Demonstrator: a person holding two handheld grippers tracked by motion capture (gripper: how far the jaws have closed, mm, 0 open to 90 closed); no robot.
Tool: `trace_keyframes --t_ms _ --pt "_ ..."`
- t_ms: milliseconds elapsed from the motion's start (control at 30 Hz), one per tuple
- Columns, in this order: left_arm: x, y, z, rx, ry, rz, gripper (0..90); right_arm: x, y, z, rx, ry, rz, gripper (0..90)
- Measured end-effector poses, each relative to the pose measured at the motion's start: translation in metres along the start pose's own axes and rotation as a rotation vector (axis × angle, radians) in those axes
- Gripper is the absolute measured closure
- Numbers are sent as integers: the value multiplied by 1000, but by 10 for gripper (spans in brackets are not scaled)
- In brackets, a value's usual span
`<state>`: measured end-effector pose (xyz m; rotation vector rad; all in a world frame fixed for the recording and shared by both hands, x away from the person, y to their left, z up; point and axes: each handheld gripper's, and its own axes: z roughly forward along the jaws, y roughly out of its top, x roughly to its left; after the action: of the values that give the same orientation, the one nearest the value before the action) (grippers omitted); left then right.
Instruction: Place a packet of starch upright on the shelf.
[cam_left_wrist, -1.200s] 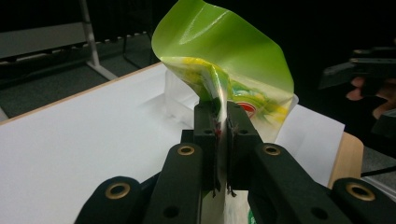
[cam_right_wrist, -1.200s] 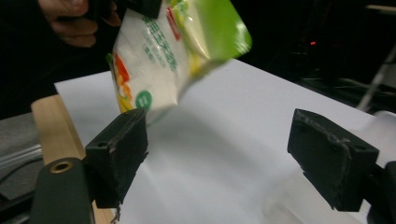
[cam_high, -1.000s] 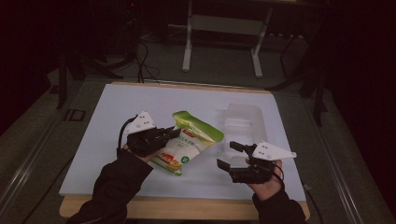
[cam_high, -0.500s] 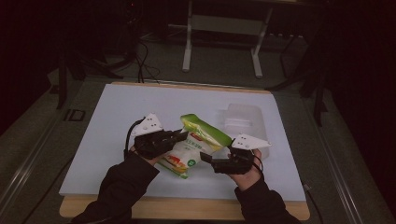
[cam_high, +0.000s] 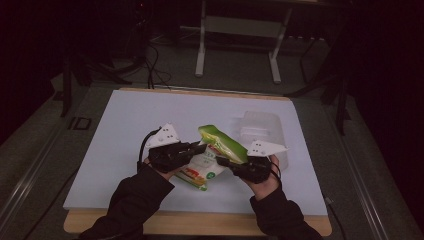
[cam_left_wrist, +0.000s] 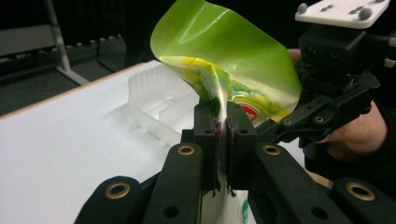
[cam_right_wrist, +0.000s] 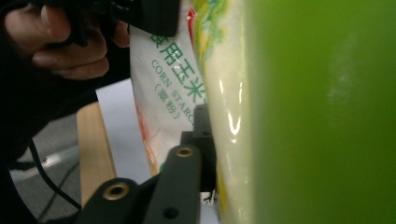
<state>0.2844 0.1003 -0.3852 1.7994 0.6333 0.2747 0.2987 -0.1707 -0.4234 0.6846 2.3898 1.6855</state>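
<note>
The starch bag (cam_high: 210, 157) hangs just above the near middle of the table (cam_high: 125, 130), pinched between my two grippers. My left gripper (cam_left_wrist: 223, 135) is clamped flat on the bag's left edge to steady it. My right gripper (cam_high: 224, 161) has just been closing on the green top, I think to pull it open, though its view is mostly blurred green film. A second ago that hand sat apart, jaws wide; now it grips. The clear tray (cam_high: 262, 127) waits far right.

Glossy plastic starch bag (cam_high: 210, 157) — matt white tabletop (cam_high: 150, 120), wooden edge.
</note>
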Motion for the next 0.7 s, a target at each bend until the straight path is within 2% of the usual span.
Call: trace_keyframes --t_ms 167,200,233,300,333,467,500,633,700 --pt "4 1 -2 -4 -22 -18 857 0 5 -1 13 14 21 869" --pt "4 1 -2 -4 -22 -18 857 0 6 -1 15 15 18 869" --pt "9 2 -3 -7 -53 -34 855 0 10 -3 21 15 9 873" --pt "10 2 -4 -12 -61 -39 854 0 11 -4 23 14 4 873" --pt "12 0 -5 -30 -88 -51 846 0 13 -5 23 18 1 874" --pt "13 0 -8 -51 -104 -43 795 1 18 -10 24 13 -17 874" --pt "12 0 -9 -58 -107 -34 762 1 19 -11 26 7 -24 874" --pt "9 1 -8 -63 -107 -19 523 0 24 -17 23 -20 -41 875" --pt "8 0 -8 -66 -108 -10 425 -3 27 -20 13 -26 -37 875"
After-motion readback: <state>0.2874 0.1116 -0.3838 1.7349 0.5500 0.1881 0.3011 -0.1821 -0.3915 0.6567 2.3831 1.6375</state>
